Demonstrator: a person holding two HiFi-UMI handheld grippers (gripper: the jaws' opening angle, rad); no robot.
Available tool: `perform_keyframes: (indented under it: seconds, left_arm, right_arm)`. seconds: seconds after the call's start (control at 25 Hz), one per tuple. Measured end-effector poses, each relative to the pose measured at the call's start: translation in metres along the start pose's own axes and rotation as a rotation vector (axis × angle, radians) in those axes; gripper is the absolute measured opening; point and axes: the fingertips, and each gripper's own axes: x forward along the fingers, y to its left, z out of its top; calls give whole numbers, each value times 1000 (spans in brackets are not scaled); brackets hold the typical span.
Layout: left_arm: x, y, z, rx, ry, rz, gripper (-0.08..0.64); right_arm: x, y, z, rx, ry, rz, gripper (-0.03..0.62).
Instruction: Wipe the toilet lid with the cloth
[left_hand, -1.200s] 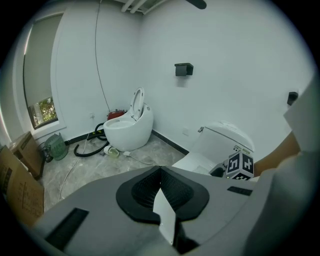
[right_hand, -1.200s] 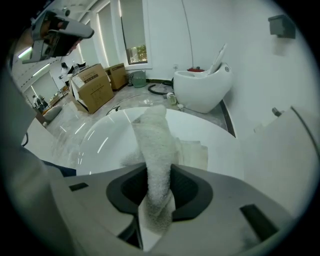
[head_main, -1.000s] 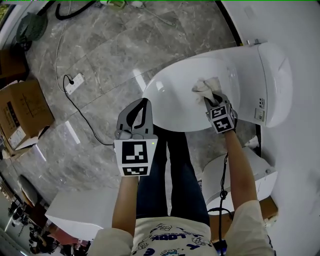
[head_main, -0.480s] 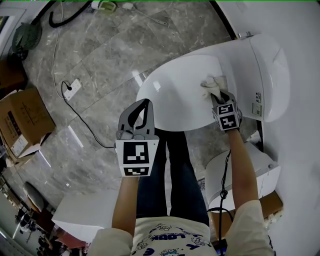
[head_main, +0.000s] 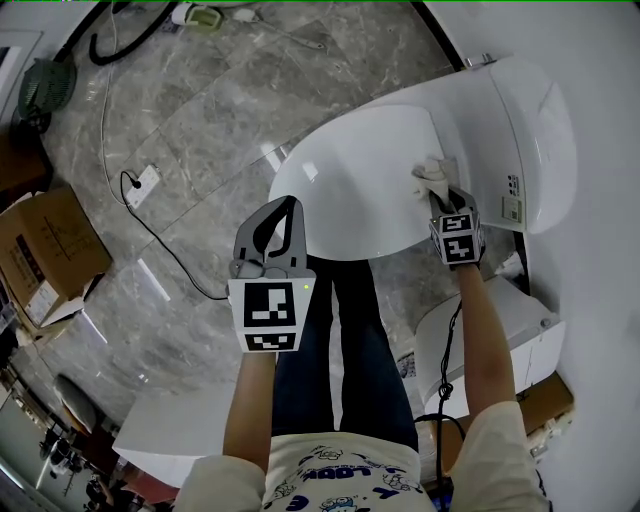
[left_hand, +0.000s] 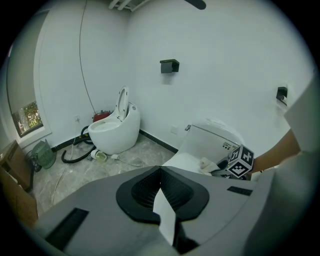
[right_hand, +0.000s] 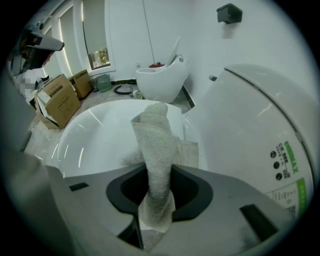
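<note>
A: White terry cloth, nubbly and rolled, was clamped in the right tongs and pressed on the glossy oval toilet lid.
B: The left tongs?
A: Closed together, near the lid's front rim. The cloth had slid nearer the lid's rear edge since a second before.

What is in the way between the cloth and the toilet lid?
Nothing that shows. The right gripper is shut on the cloth, and the cloth rests right on the toilet lid, near its back end. The rest of the lid is bare and white, with nothing lying on it.
</note>
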Motion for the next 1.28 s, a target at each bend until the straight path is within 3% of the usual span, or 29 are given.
perform_keyframes:
  seconds: [0.64,1.28]
  left_arm:
    - [-14,-3,-11,11,-6,-26,3]
    - [-40,34,-36,-37,-10,11,3]
  right_arm:
    - [-25,29,-59,125,53,-97,101]
    - [-28,93,-70,164,76,-141,98]
